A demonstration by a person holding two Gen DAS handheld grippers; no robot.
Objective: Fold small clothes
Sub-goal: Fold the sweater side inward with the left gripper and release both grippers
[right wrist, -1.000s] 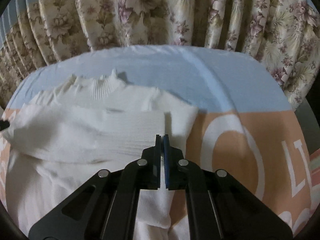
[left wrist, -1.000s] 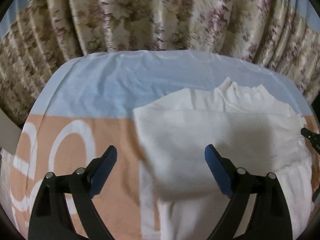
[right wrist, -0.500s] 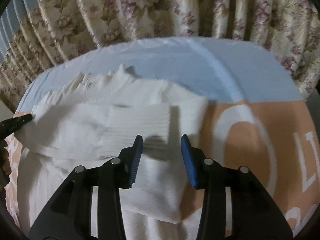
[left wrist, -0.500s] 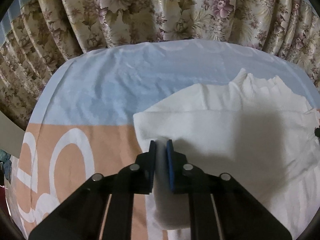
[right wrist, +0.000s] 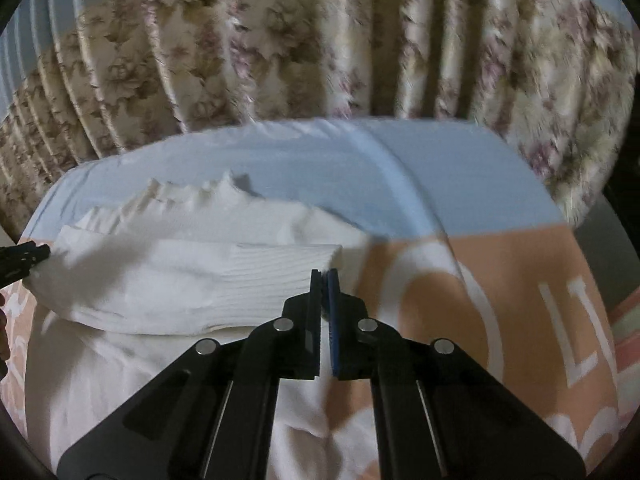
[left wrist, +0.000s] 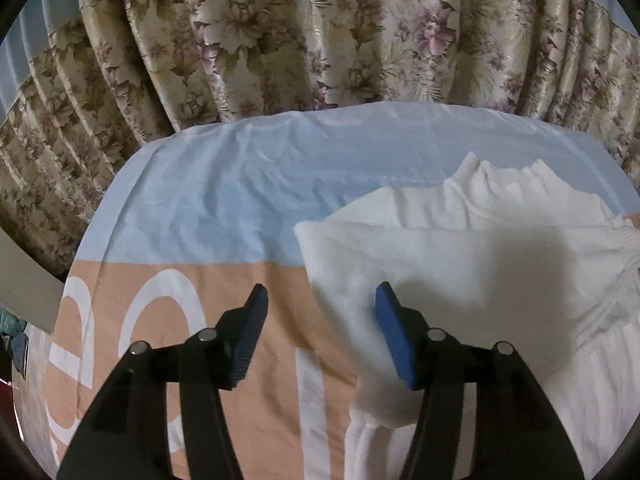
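Half a second back the left gripper point(left wrist: 318, 300) was nipped onto the sweater's point(left wrist: 460, 280) folded left edge; its jaws are now opening and stand half spread, astride that edge without pressing it. The right blue pad point(left wrist: 394, 340) hangs over the white knit, the left pad over bare sheet point(left wrist: 192, 208). The right gripper point(right wrist: 325, 280), spread half a second ago, is now pressed together. Its tips sit at the end of the ribbed cuff point(right wrist: 280, 276), but whether any knit is caught between them cannot be told.

The sweater lies flat on the sheet with one sleeve folded across the chest, its cuff ending just short of the sweater's right edge. Its body runs back under both grippers toward the near edge of the views. Its ruffled collar point(left wrist: 500, 176) points away from them, toward the curtain point(left wrist: 320, 40). In the right wrist view the tip of the left gripper shows at the sweater's far left side, touching or just beside the fold.

Left of the sweater there is open peach and blue sheet, and more to its right. Beyond the collar runs a band of plain blue sheet up to the floral curtain, which hangs close behind the sheet's far edge.

Large white letters are printed on the peach part: rounded "O" shapes left of the sweater, and an "O" followed by "LI" to its right; the rest is cut off.
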